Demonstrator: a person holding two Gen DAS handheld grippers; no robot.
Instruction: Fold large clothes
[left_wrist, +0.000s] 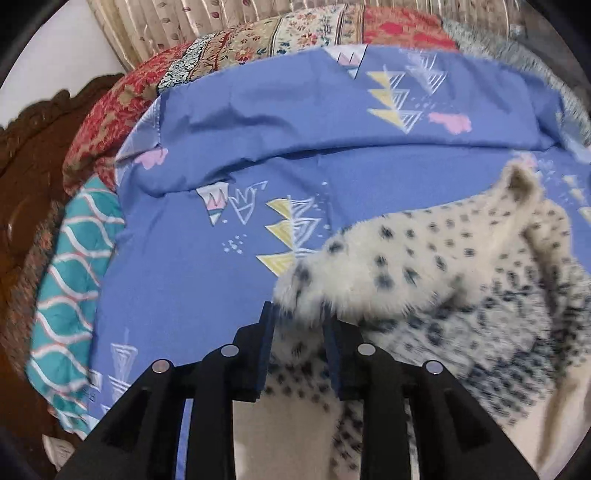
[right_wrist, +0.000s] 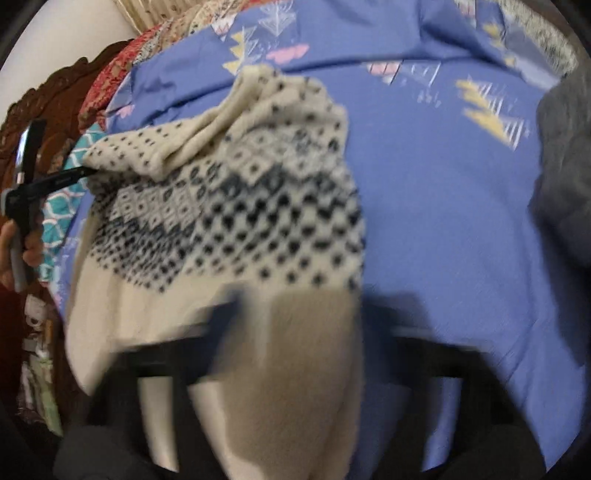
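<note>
A cream knit sweater with dark blue dots and diamond bands lies on a blue patterned bedsheet. My left gripper is shut on a folded edge of the sweater, near its sleeve. In the right wrist view the sweater spreads across the sheet, partly folded, and the left gripper shows at its far left edge. My right gripper is blurred by motion; the sweater's plain cream hem lies between its fingers, and the grip itself cannot be made out.
Red floral and teal wavy quilts are piled at the left of the bed by a carved wooden headboard. A grey garment lies at the right. Curtains hang behind.
</note>
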